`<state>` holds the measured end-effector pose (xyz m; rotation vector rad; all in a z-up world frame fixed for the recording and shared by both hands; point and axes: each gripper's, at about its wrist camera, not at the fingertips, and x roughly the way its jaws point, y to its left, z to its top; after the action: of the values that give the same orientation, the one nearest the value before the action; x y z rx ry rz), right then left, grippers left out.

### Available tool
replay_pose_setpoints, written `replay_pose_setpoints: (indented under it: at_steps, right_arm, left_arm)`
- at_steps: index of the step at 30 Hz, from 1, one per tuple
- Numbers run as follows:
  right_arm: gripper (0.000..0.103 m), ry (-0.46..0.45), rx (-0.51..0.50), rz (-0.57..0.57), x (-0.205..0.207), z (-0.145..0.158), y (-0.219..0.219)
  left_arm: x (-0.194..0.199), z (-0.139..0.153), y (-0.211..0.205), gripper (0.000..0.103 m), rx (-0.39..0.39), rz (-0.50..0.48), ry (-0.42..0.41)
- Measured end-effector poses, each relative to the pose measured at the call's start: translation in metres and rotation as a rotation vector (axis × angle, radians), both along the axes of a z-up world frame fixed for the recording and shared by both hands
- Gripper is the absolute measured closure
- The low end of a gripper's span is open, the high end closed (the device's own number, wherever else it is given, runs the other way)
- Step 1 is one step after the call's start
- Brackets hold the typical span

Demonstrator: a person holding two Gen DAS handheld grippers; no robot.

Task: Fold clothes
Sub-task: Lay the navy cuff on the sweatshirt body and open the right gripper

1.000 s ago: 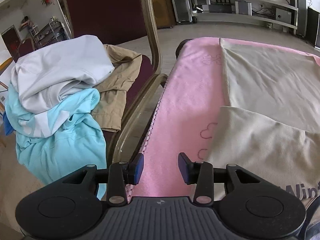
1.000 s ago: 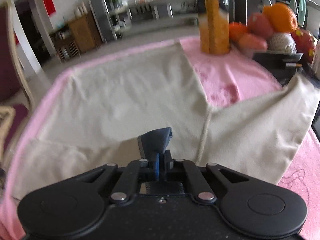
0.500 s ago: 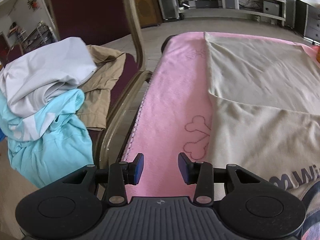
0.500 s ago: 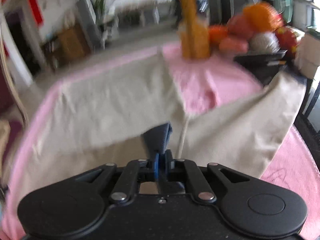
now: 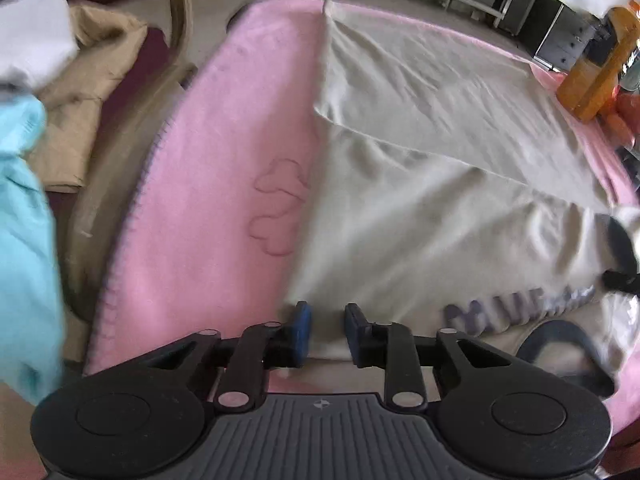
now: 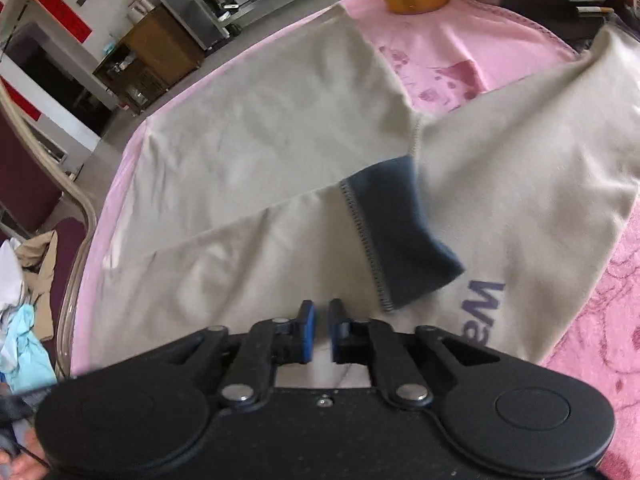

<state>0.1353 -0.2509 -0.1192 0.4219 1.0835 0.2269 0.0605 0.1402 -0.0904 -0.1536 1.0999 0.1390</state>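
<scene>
T-shirt [image 5: 420,184] edge sits between your left gripper [image 5: 325,322] pads, which were just closing; pinch it firmly. Your right gripper [image 6: 319,322] shows a small gap, holding nothing.

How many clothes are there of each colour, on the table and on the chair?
Beige: 1, the shirt spread on the pink table cover.
Tan: 1, a garment on the chair.
White: 1, a garment on the chair.
Light blue: 1, a garment on the chair.
Total: 4
</scene>
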Motion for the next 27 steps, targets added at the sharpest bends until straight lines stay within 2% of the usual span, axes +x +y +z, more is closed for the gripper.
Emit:
replay_pose_setpoints:
  at_steps: [1, 3, 4, 5, 6, 7, 8, 11, 14, 18, 22, 25, 27]
  right_arm:
    - [0.1, 0.007, -0.003, -0.01, -0.001, 0.001, -0.004]
    - [0.101, 0.019, -0.013, -0.037, -0.007, 0.003, -0.014]
    - [0.098, 0.025, -0.03, -0.052, -0.01, 0.005, -0.018]
    - [0.094, 0.023, -0.075, -0.07, -0.013, 0.008, -0.02]
    - [0.093, 0.01, -0.138, -0.087, -0.017, 0.012, -0.021]
    - [0.093, -0.005, -0.184, -0.106, -0.022, 0.015, -0.024]
    - [0.093, -0.028, -0.19, -0.126, -0.026, 0.019, -0.029]
    - [0.093, -0.104, -0.081, -0.179, -0.033, 0.032, -0.044]
    - [0.093, -0.121, 0.072, -0.22, -0.028, 0.032, -0.049]
    - [0.094, -0.1, 0.259, -0.189, -0.004, 0.025, -0.038]
    - [0.093, -0.02, 0.41, -0.184, 0.027, 0.001, -0.025]
    - [0.093, 0.044, 0.53, -0.174, 0.04, -0.024, -0.012]
    - [0.093, 0.056, 0.526, -0.15, 0.046, -0.036, -0.004]
  left_arm:
    - [-0.005, 0.001, 0.002, 0.076, 0.021, 0.011, 0.017]
    - [-0.016, 0.0, 0.008, 0.067, 0.071, 0.054, 0.043]
    - [-0.021, 0.001, 0.012, 0.069, 0.079, 0.075, 0.045]
    - [-0.024, 0.001, 0.015, 0.076, 0.092, 0.094, 0.048]
    - [-0.028, 0.002, 0.017, 0.078, 0.106, 0.115, 0.044]
    - [-0.032, 0.005, 0.02, 0.082, 0.119, 0.138, 0.023]
    - [-0.034, 0.01, 0.02, 0.082, 0.114, 0.151, -0.013]
    - [-0.033, 0.028, 0.015, 0.082, 0.068, 0.139, -0.135]
    - [-0.011, 0.041, 0.0, 0.08, 0.017, 0.07, -0.191]
    - [0.032, 0.042, -0.026, 0.08, 0.009, -0.011, -0.188]
    - [0.074, 0.02, -0.035, 0.084, -0.005, -0.055, -0.163]
    - [0.092, 0.001, -0.029, 0.086, -0.045, -0.041, -0.167]
    - [0.098, -0.009, -0.021, 0.087, -0.036, 0.006, -0.164]
